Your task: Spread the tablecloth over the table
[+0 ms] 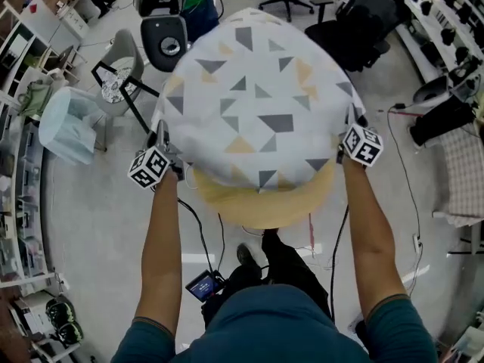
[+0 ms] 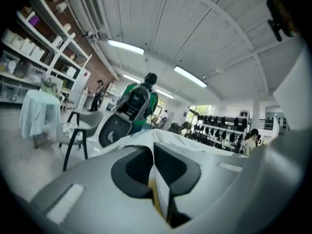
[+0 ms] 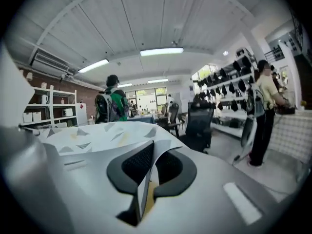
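A white tablecloth (image 1: pixel 253 104) printed with grey and yellow triangles billows in the air over a round pale-wood table (image 1: pixel 265 206), hiding most of it. My left gripper (image 1: pixel 168 157) is shut on the cloth's near left edge, and my right gripper (image 1: pixel 346 146) is shut on its near right edge. In the left gripper view the cloth edge (image 2: pixel 162 186) is pinched between the black pads (image 2: pixel 131 172). The right gripper view shows the same, with the cloth (image 3: pixel 97 135) stretching away from the shut gripper (image 3: pixel 146 186).
A grey chair (image 1: pixel 121 70) and a pale blue covered stand (image 1: pixel 68 123) are at the left. Black office chairs (image 1: pixel 355 21) stand at the far right. A person with a backpack (image 2: pixel 139 104) is beyond the table. Shelves line the left wall (image 1: pixel 19 165).
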Demonstrator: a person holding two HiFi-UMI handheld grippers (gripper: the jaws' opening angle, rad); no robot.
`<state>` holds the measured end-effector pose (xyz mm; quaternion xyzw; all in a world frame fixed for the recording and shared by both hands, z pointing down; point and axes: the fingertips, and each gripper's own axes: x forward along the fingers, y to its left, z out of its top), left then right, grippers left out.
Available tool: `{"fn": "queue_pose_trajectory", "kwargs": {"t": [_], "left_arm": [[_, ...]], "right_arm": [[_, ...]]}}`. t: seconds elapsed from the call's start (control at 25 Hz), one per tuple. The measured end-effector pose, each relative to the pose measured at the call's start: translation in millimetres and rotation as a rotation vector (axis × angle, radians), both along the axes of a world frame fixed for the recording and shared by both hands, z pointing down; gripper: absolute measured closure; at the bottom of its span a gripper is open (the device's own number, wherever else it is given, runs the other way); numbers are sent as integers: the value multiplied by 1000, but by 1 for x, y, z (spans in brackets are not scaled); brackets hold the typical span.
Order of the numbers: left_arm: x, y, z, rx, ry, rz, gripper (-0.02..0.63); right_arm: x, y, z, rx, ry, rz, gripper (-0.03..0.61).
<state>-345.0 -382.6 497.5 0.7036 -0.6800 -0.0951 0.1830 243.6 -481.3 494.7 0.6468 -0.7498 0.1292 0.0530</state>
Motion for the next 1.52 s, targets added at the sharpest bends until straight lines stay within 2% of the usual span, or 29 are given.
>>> {"fn": "queue_pose_trajectory", "kwargs": {"t": [0.08, 0.16, 0.24, 0.48, 0.72, 0.88, 1.04, 1.24, 1.4, 1.52], "left_arm": [[8, 44, 84, -145, 49, 7, 611], [16, 88, 148, -275, 83, 16, 611], [26, 124, 183, -344, 97, 34, 611], [20, 180, 219, -376, 100, -10, 610], [20, 191, 256, -460, 74, -51, 583], [3, 201, 276, -526, 47, -83, 534], [-7, 211, 287, -578, -12, -94, 500], [-13, 234, 291, -637, -102, -113, 533], [-20, 248, 272, -597, -120, -129, 545], [-22, 234, 235, -491, -133, -123, 566]], "right_arm": [[11, 54, 86, -159, -38, 31, 566], [20, 106, 148, -293, -47, 50, 566], [23, 147, 181, -355, -46, 39, 566], [25, 196, 207, -365, -45, 51, 566], [41, 206, 234, -409, 4, 39, 563], [32, 213, 257, -458, 70, 29, 560], [33, 221, 274, -526, 137, 47, 533], [50, 243, 284, -600, 197, 89, 500], [66, 264, 278, -624, 229, 151, 500], [58, 260, 247, -546, 212, 125, 500]]}}
